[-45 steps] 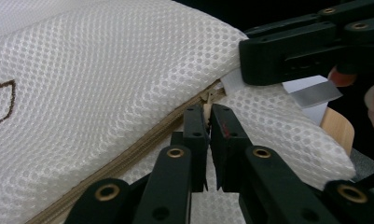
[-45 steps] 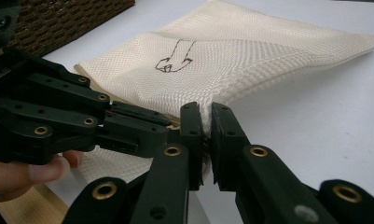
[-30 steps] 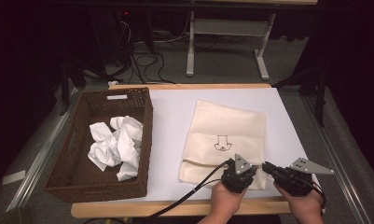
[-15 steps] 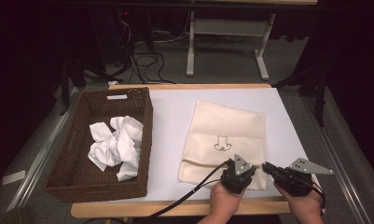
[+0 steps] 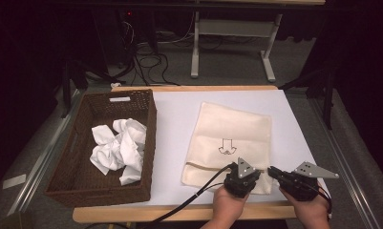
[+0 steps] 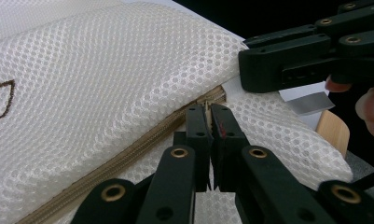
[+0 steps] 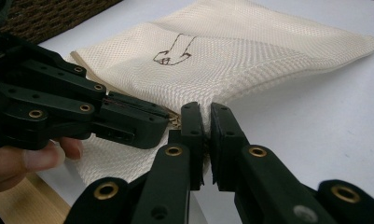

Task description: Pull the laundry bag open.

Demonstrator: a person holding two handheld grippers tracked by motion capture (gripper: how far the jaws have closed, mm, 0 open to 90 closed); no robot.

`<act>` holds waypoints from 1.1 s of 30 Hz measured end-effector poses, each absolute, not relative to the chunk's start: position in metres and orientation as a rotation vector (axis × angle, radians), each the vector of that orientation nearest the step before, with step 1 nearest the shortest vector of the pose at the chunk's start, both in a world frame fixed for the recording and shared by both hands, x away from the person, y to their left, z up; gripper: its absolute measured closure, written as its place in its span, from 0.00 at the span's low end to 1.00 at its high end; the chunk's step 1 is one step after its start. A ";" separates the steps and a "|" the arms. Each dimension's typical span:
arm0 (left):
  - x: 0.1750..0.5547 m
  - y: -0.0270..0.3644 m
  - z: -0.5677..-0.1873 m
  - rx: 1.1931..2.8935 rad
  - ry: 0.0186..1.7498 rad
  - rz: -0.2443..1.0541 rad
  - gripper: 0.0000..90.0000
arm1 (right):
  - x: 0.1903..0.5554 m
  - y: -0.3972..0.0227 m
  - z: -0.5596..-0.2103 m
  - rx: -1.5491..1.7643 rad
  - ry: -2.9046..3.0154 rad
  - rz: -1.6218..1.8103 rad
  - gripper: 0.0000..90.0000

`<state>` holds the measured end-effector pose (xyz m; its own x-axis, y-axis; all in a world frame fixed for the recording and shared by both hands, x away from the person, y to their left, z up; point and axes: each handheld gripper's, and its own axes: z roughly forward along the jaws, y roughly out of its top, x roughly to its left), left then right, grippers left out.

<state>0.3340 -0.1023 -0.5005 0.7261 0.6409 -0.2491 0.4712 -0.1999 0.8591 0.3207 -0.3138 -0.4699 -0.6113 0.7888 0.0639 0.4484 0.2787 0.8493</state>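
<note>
A cream mesh bag (image 5: 232,133) with a small printed arrow lies flat on the white table (image 5: 175,114). Its tan zipper (image 6: 128,149) runs along the near edge. My left gripper (image 5: 257,171) sits at the bag's near right corner, jaws shut on the zipper's end (image 6: 208,116). My right gripper (image 5: 270,171) comes in from the right and is shut on the bag's edge (image 7: 205,121) beside that zipper end. The two grippers' tips almost meet: the right gripper (image 6: 287,70) shows in the left gripper view, the left gripper (image 7: 128,123) in the right gripper view.
A dark wicker basket (image 5: 148,124) stands at the table's left with crumpled white cloths (image 5: 120,148) inside. The wooden front edge of the table (image 5: 179,212) runs just under the hands. Cables and a desk frame (image 5: 227,43) lie on the floor beyond.
</note>
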 end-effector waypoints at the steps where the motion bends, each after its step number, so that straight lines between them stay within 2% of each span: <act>1: 0.334 -0.102 -0.501 1.847 0.868 0.190 0.97 | 0.321 -0.314 -0.470 1.120 2.185 1.263 0.96; 8: 0.336 -0.101 -0.502 1.838 0.875 0.169 0.97 | 0.320 -0.313 -0.469 1.121 2.177 1.255 0.96; 13: 0.339 -0.086 -0.510 1.829 0.945 0.180 0.97 | 0.322 -0.321 -0.468 1.153 2.147 1.265 0.96; 33: 0.337 -0.058 -0.507 1.848 0.947 0.216 0.97 | 0.322 -0.320 -0.470 1.144 2.158 1.267 0.96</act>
<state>0.3371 -0.0578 -0.5067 0.6763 0.6899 -0.2580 0.5104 -0.1863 0.8395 0.3222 -0.3204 -0.4695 -0.5919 0.8029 0.0703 0.4527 0.2590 0.8532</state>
